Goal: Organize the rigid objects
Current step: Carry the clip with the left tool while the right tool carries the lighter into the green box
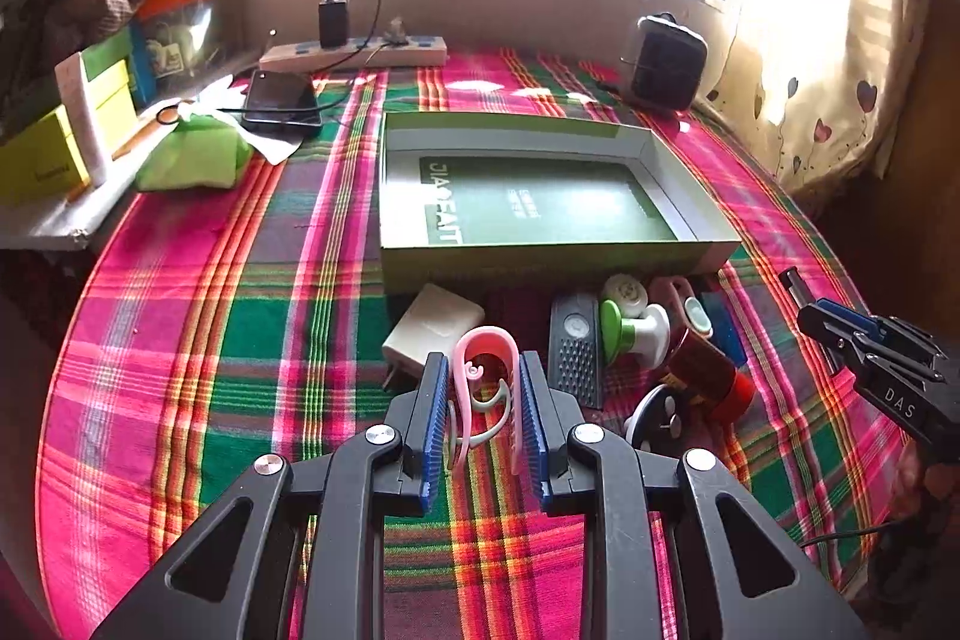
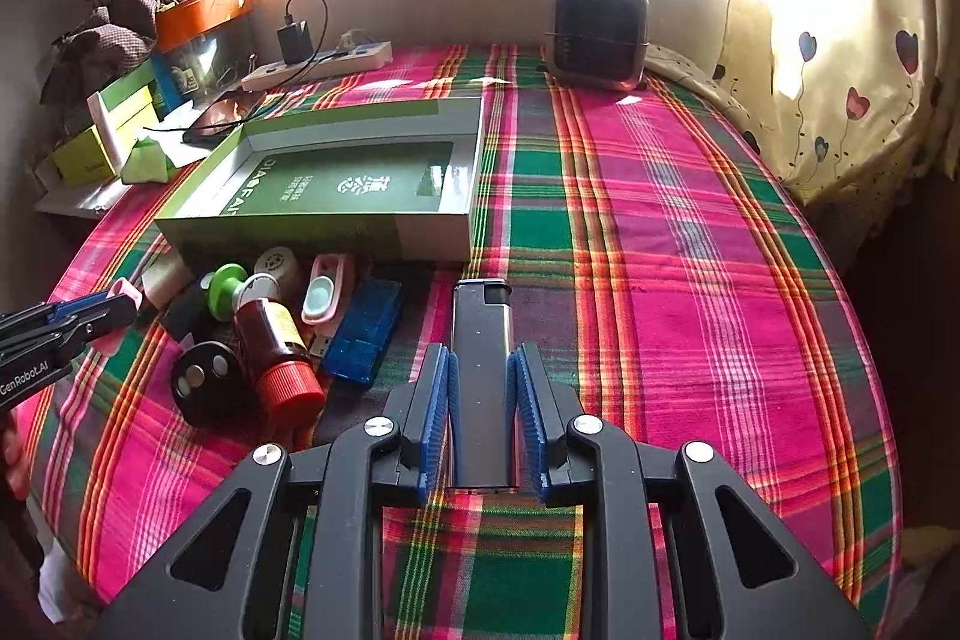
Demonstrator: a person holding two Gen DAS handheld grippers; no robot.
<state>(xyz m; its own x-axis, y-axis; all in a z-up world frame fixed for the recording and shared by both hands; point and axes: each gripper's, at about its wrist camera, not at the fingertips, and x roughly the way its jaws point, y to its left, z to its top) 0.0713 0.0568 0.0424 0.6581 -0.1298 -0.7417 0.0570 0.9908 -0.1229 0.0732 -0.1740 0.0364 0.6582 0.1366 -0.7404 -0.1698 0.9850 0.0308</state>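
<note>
Sunlit window wall behind a worktop under one pink-green plaid cloth. One open green cardboard box lies mid-worktop, nothing loose inside. In a cluster at its near wall: one white plug adapter, one black ribbed remote, one green-and-white knob-shaped piece, one brown bottle with red cap, one round black disc with two silver buttons, one translucent blue rectangular case, one pink oval holder. Left hand-held gripper is closed on one pink plastic clip, lifted clear of the cloth, near side of the cluster. Right hand-held gripper is clamped on one silver rectangular lighter, right of the cluster. Far edge: one white power strip, one dark square appliance, identity unclear. Two grippers, each with one item.
</note>
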